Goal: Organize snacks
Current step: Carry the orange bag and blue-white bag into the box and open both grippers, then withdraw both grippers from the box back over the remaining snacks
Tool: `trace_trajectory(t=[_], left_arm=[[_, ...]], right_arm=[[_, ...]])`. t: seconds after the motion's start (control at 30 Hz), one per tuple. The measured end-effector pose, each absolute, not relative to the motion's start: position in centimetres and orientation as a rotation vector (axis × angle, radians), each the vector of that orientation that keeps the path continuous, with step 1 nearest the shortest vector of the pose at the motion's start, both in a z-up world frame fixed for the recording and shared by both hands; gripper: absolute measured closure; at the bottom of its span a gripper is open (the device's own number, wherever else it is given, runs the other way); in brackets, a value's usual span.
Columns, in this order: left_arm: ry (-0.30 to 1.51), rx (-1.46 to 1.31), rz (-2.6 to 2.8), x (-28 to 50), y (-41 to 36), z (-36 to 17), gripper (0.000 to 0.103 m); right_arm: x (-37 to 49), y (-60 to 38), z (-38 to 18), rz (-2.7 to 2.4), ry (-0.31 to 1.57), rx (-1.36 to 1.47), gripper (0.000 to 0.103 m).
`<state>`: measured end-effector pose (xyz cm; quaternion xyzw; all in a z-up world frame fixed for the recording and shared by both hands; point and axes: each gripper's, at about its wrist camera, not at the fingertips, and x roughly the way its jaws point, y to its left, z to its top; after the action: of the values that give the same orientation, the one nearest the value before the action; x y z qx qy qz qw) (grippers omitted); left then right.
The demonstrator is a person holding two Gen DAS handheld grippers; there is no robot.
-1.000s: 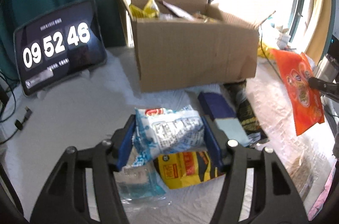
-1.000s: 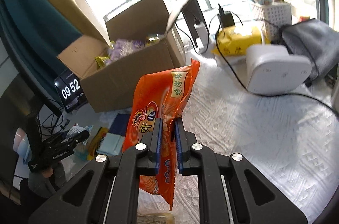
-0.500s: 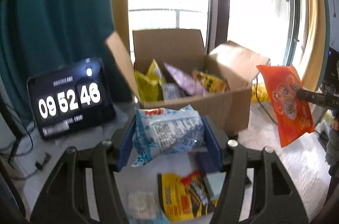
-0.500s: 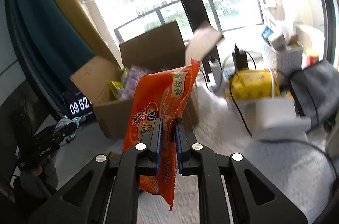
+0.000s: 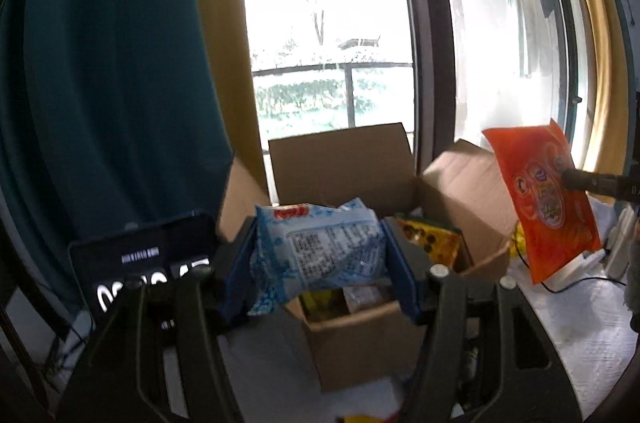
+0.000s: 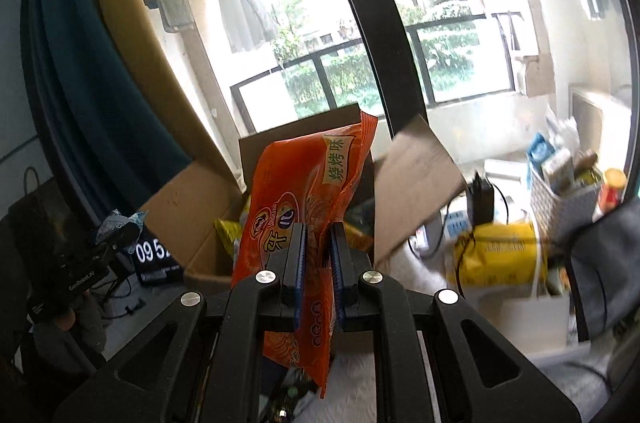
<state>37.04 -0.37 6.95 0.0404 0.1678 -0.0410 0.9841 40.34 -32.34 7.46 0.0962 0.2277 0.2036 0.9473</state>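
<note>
My left gripper (image 5: 318,259) is shut on a blue-and-white snack bag (image 5: 320,255) and holds it in the air in front of the open cardboard box (image 5: 360,335). Yellow snack packs (image 5: 430,241) lie inside the box. My right gripper (image 6: 318,267) is shut on an orange snack bag (image 6: 308,207), held upright above the box (image 6: 192,207). The orange bag (image 5: 540,199) also shows at the right of the left wrist view, and the left gripper (image 6: 116,235) with its blue bag at the left of the right wrist view.
A tablet clock (image 5: 148,271) stands left of the box. A white cloth (image 5: 580,335) covers the table. A yellow pack (image 6: 496,255), a white basket of items (image 6: 560,191), cables and a grey bag (image 6: 608,263) sit to the right. Windows and curtains stand behind.
Both grippers have risen with their bags from the table toward the box. The snacks left on the table have dropped out of the left wrist view.
</note>
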Motion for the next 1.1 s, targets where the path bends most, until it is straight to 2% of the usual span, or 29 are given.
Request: trace_trajectory(t=[0.3, 0.53, 0.77, 0.9, 1.1], left_arm=[[0.353, 0.137, -0.075, 41.9, -1.5, 5.4, 0.041], [0.403, 0.121, -0.052, 44.9, -1.5, 3.7, 0.040], [0.381, 0.082, -0.093, 45.1, -1.8, 3.7, 0.022], [0.384, 0.073, -0.103, 45.2, -2.1, 3.9, 0.022], [0.378, 0.044, -0.094, 43.5, -1.2, 4.4, 0.022]], right_arm=[[45.2, -30.2, 7.9, 0.405, 0.418, 0.149, 0.090], [49.6, -28.9, 5.5, 0.400, 0.452, 0.148, 0.090], [52.2, -27.8, 2.6, 0.392, 0.528, 0.125, 0.089], [52.0, -27.2, 2.2, 0.372, 0.538, 0.098, 0.068], [49.7, -27.4, 3.3, 0.377, 0.535, 0.092, 0.068]])
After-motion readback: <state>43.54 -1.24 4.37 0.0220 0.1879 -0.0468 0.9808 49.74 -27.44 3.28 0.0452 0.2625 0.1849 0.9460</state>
